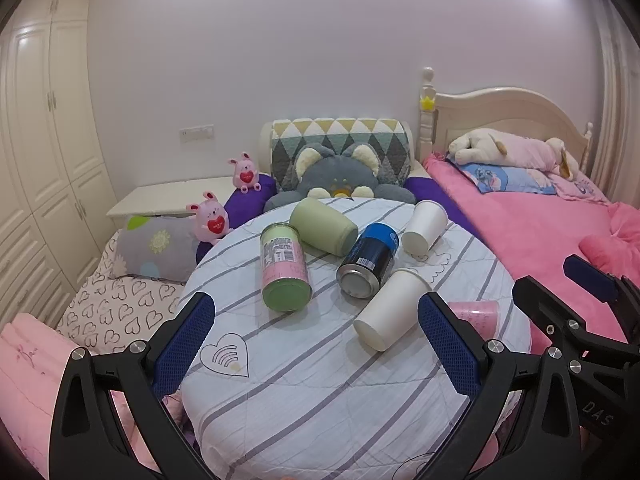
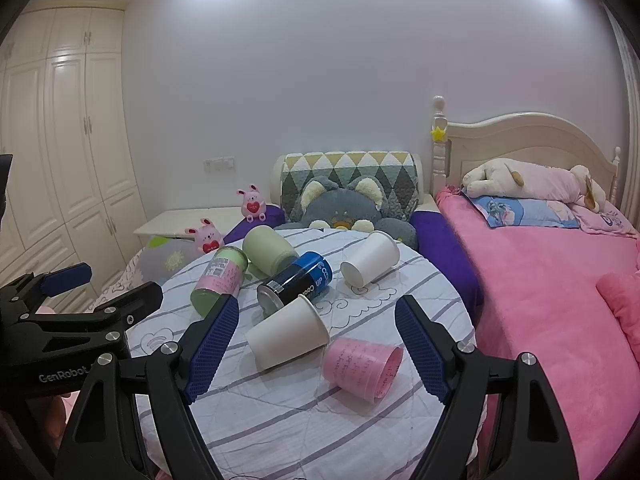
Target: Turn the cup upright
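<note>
Several cups and cans lie on their sides on a round table with a striped cloth (image 1: 320, 392) (image 2: 288, 420). A near white paper cup (image 1: 390, 308) (image 2: 286, 332), a far white paper cup (image 1: 425, 226) (image 2: 370, 262), a pink cup (image 2: 362, 366) (image 1: 478, 318), a green cup (image 1: 322, 226) (image 2: 268, 250), a pink-green can (image 1: 285, 266) (image 2: 220, 280) and a blue-black can (image 1: 370, 258) (image 2: 298, 280). My left gripper (image 1: 316, 322) is open and empty, above the table's near half. My right gripper (image 2: 318, 340) is open and empty, its jaws either side of the near white cup and the pink cup, short of them.
A grey plush cat (image 1: 340, 178) leans behind the table. Two pink bunny toys (image 1: 212, 216) sit at the left. A pink bed (image 1: 540, 232) with a plush dog (image 1: 512, 148) lies to the right. White wardrobes (image 1: 44, 140) line the left wall.
</note>
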The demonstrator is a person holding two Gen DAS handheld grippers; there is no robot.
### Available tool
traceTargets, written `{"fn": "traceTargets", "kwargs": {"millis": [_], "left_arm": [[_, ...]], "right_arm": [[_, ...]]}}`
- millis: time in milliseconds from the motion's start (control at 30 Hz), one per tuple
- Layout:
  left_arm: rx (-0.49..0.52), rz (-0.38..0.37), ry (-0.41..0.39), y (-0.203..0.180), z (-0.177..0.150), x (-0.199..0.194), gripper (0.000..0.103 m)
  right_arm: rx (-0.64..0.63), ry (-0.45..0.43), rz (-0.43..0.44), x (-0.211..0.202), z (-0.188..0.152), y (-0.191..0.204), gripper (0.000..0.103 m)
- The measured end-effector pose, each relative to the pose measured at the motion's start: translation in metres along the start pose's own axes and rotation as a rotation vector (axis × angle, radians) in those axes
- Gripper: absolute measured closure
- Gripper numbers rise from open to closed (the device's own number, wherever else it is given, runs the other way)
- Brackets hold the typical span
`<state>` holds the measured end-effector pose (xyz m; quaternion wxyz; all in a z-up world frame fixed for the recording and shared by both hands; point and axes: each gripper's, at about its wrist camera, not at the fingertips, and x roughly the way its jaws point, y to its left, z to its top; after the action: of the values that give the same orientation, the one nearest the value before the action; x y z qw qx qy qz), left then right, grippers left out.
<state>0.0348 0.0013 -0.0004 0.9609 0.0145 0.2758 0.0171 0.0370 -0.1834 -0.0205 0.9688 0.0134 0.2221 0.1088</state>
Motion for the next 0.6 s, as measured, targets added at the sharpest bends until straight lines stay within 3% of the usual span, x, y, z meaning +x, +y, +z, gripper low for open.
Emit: {"fn": "traceTargets", "kwargs": {"millis": [600], "left_arm": [[0.005, 0.002, 0.04, 0.004, -0.008, 0.011, 0.0]], "right_arm": [[0.002, 0.036, -0.017, 0.018, -0.003, -0.001, 0.021]]}}
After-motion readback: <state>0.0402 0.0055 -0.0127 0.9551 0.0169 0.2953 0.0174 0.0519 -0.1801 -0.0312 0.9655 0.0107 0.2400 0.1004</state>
